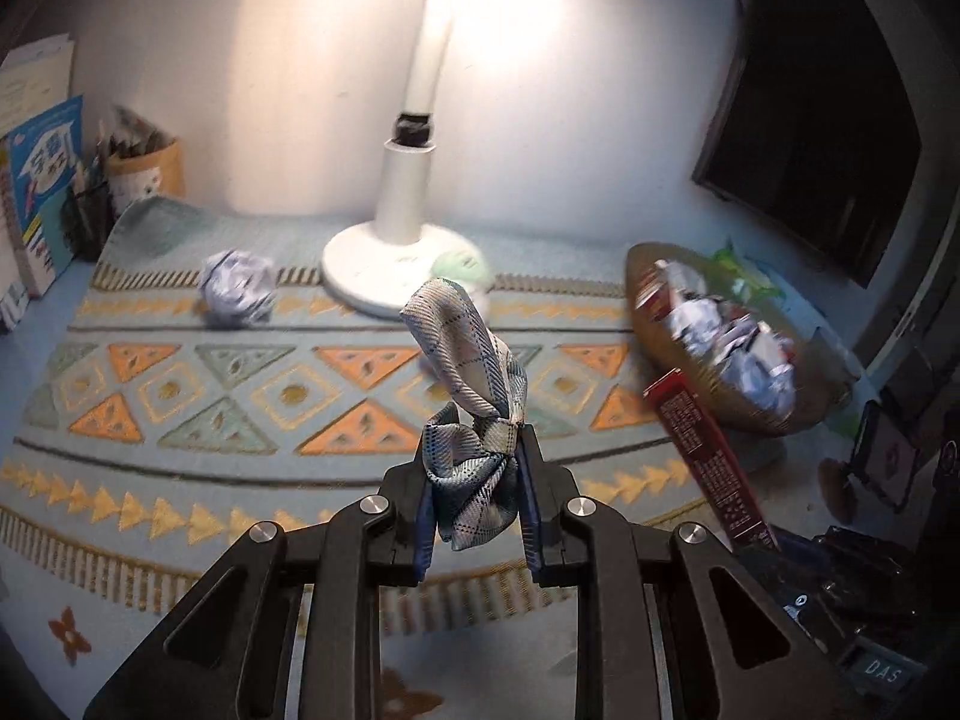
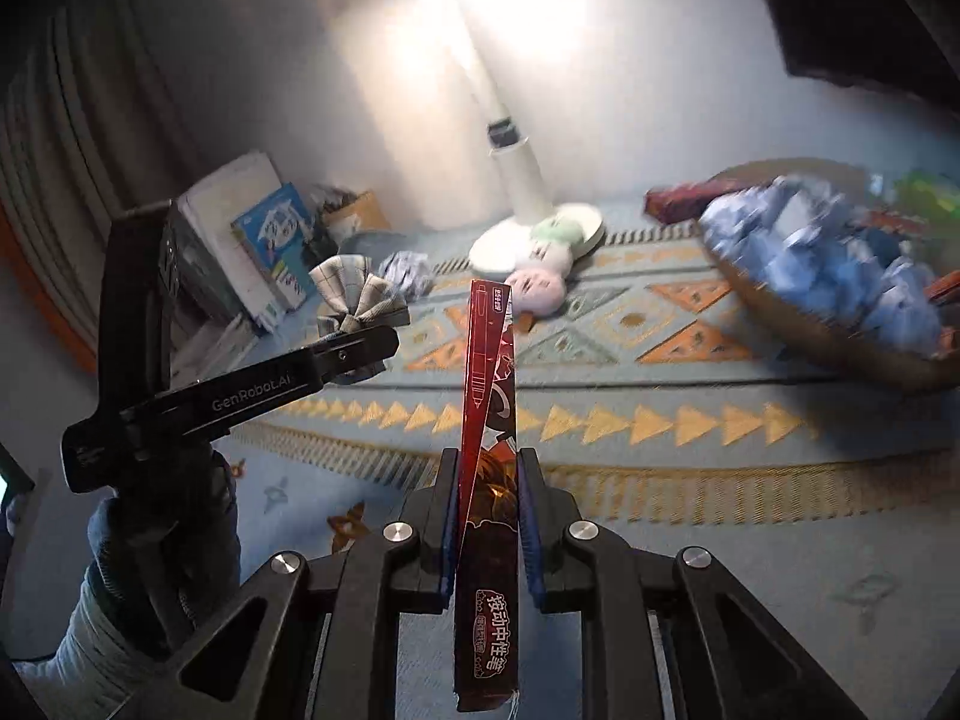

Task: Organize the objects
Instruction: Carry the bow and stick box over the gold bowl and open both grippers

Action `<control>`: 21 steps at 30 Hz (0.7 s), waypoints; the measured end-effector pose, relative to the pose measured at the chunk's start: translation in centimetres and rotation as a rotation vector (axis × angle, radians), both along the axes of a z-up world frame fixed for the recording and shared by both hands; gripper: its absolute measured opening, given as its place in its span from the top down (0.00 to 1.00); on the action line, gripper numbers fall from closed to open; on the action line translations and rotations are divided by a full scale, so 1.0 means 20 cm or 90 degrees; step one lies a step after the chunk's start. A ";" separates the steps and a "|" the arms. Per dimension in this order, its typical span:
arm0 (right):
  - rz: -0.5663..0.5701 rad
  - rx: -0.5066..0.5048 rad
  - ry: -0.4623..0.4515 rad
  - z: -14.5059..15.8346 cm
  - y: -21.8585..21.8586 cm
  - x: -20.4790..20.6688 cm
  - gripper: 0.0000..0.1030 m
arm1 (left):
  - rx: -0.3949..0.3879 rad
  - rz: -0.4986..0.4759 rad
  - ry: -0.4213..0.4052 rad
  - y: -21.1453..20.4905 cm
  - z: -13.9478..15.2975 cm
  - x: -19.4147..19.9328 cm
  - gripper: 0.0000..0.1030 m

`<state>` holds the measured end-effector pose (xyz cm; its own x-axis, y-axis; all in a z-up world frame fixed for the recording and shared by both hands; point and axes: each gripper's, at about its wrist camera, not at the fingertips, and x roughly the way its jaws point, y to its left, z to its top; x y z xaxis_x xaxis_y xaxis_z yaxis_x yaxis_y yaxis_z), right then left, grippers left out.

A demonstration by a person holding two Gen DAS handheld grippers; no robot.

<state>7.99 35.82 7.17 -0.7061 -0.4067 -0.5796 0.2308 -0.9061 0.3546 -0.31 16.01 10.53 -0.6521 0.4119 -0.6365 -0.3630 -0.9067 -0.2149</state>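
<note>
While clamped: plaid bow [image 1: 474,420], crumpled.

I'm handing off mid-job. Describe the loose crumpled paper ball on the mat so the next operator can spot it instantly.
Start at the white desk lamp at the back of the patterned mat. In the left wrist view, look left of its round base: the crumpled paper ball lies alone on the mat. The other crumpled papers sit piled in the basket on the right.
</note>
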 end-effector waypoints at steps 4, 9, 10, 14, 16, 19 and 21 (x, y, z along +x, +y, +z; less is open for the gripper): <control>-0.125 -0.002 0.066 0.24 0.34 0.02 0.84 | 0.021 -0.077 0.027 0.32 0.16 -0.07 0.81; -0.318 0.083 0.052 0.35 0.67 -0.13 0.84 | 0.030 -0.168 0.019 0.77 0.19 -0.21 0.79; -0.326 0.089 0.044 0.35 0.70 -0.17 0.84 | 0.033 -0.183 0.009 0.84 0.18 -0.24 0.79; -0.358 0.115 0.051 0.36 0.80 -0.34 0.75 | 0.042 -0.206 -0.011 1.04 0.14 -0.33 0.57; -0.350 0.129 0.045 0.36 0.83 -0.40 0.67 | 0.042 -0.192 -0.023 1.05 0.13 -0.36 0.42; -0.348 0.122 0.029 0.37 0.88 -0.37 0.66 | 0.070 -0.159 -0.011 0.92 0.15 -0.35 0.38; -0.350 0.107 0.039 0.39 0.89 -0.29 0.64 | 0.087 -0.149 -0.005 0.80 0.18 -0.32 0.37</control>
